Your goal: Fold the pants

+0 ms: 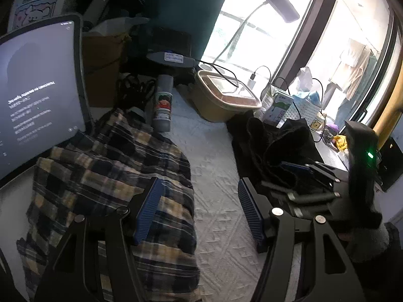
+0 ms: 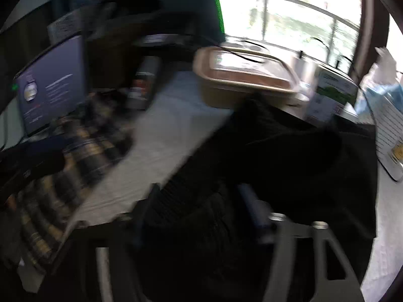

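- Left hand-held gripper (image 1: 199, 211) hovers level over the white bedspread (image 1: 216, 166), fingers spread wide, empty — plaid pants (image 1: 108, 176) beneath its left finger.
- Right hand-held gripper (image 2: 201, 209) pinches black pants (image 2: 289, 156) — blurred.

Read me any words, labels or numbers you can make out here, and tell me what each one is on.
No text here can be quoted with confidence.
Tablet screen: white lines, too small and tilted.
Sticker sheet with cartoon cat: block characters, not legible.
Label on grey device: blurred.
Spray can: picture label, wording unreadable.
Carton: print too small.
Right wrist view: motion-blurred throughout.
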### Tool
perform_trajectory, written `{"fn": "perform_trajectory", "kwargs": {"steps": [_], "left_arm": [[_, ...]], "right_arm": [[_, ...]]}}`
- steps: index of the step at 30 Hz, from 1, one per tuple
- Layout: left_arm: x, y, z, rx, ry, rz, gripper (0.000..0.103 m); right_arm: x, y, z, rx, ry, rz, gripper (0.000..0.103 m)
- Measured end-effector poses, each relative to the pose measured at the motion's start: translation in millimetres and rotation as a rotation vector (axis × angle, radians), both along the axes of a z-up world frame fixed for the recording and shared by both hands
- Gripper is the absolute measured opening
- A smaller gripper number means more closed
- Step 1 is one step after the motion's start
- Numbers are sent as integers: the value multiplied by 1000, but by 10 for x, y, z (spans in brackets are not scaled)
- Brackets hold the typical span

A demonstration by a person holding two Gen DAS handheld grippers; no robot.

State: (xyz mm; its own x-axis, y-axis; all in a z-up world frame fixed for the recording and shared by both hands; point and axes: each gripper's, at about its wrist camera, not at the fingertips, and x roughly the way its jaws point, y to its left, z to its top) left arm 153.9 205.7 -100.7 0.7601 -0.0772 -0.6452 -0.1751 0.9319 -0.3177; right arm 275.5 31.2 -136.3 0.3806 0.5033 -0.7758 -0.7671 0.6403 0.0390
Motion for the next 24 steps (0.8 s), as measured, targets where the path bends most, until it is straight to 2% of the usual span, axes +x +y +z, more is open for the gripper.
{"fn": "perform_trajectory", "kwargs": {"steps": [4, 7, 13, 15, 19, 24], "left_arm": [[26, 4, 43, 24, 0, 8, 63], [84, -80, 123, 54, -11, -18, 63], [500, -548, 349, 141, -50, -205, 63], [700, -751, 386, 189, -40, -261, 63], [1074, -1142, 418, 232, -10, -370, 63], [1389, -1509, 407, 281, 22, -453, 63]], "right_arm": [[-113, -122, 132, 41, 18, 25, 78], [-170, -405, 343, 103, -6, 0, 79], [-12, -1146, 645, 163, -89, -134, 79], [90, -1399, 663, 163, -104, -191, 79], [330, -1797, 612, 140, -119, -305, 79], [625, -2086, 477, 124, -103, -377, 79]]}}
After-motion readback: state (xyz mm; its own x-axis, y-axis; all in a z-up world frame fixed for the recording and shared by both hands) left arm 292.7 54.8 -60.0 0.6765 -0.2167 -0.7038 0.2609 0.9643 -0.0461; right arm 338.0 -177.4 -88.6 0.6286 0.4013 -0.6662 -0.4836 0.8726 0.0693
